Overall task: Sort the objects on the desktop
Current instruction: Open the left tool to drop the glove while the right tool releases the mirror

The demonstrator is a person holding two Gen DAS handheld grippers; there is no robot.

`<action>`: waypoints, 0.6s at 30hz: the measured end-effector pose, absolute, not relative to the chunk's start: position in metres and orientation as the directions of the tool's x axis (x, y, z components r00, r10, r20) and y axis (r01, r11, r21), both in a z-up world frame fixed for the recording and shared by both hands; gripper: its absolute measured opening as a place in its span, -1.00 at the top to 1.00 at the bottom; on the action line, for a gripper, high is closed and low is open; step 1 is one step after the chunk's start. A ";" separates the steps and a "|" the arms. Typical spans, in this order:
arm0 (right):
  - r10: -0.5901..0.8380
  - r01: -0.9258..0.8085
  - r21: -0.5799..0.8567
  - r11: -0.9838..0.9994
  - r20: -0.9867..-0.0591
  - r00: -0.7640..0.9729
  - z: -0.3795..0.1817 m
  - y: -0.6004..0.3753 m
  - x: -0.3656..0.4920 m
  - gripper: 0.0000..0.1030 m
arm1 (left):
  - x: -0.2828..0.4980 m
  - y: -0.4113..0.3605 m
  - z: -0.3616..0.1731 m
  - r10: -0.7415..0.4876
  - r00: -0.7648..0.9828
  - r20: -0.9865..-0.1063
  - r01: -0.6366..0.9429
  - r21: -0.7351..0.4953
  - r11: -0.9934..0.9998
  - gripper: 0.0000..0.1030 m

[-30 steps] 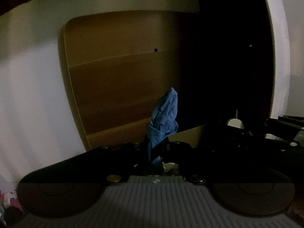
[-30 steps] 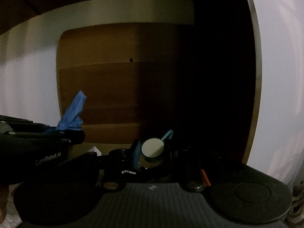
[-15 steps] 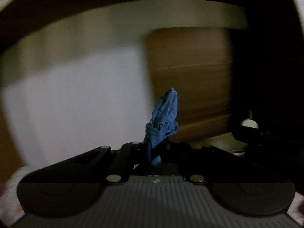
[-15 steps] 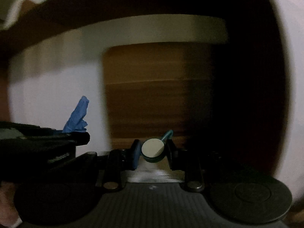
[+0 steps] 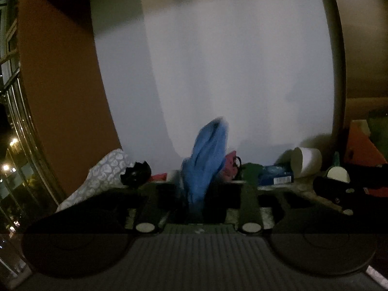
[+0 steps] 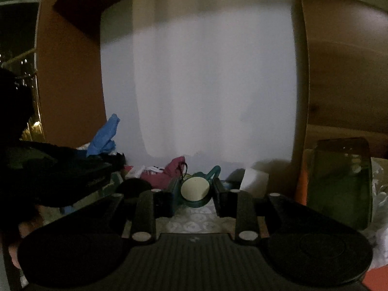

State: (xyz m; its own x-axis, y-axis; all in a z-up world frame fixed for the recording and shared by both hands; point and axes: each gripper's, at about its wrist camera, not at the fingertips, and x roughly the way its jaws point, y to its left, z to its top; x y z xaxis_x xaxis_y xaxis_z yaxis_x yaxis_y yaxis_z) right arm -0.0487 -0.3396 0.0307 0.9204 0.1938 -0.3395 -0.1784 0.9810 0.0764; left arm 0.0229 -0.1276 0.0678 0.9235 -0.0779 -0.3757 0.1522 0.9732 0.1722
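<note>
Left wrist view: the left tongs (image 5: 201, 194) are seen opening, with a crumpled blue cloth (image 5: 206, 160) standing upright between the fingers (blurred, so contact with the pads cannot be told). Beyond it, clutter is spread along the surface (image 6: 194, 220) by a white wall: a maroon item (image 5: 230, 165) and a white cup (image 5: 306, 161) on its side. A round cream-faced teal object (image 6: 195, 189) is pinched in the right tongs (image 6: 194, 201).

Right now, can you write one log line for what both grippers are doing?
left gripper: opening, blue cloth between jaws | right gripper: shut on round teal thing
</note>
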 end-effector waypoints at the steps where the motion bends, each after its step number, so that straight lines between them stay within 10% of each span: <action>1: 0.189 -0.175 0.071 0.982 -0.344 0.920 0.032 -0.339 -0.047 0.47 | 0.019 -0.126 0.070 -0.086 0.927 -0.365 0.157 0.170 0.973 -0.24; 7: 0.139 -0.126 0.061 0.990 -0.313 0.939 0.038 -0.339 -0.058 -0.29 | 0.017 -0.129 0.073 -0.091 0.935 -0.342 0.147 0.143 0.979 -0.72; 11: 0.112 -0.096 0.072 0.993 -0.268 0.957 0.050 -0.350 -0.072 -0.43 | 0.011 -0.140 0.087 -0.142 0.939 -0.314 0.190 0.128 0.973 -0.97; 15: 0.026 -0.013 0.069 0.998 -0.185 0.982 0.072 -0.382 -0.109 -1.00 | -0.010 -0.173 0.110 -0.275 0.922 -0.271 0.309 0.088 0.947 -1.00; 18: -0.098 0.114 0.086 0.990 -0.170 0.981 0.083 -0.417 -0.137 -1.00 | -0.032 -0.212 0.117 -0.406 0.869 -0.283 0.445 0.086 0.891 -1.00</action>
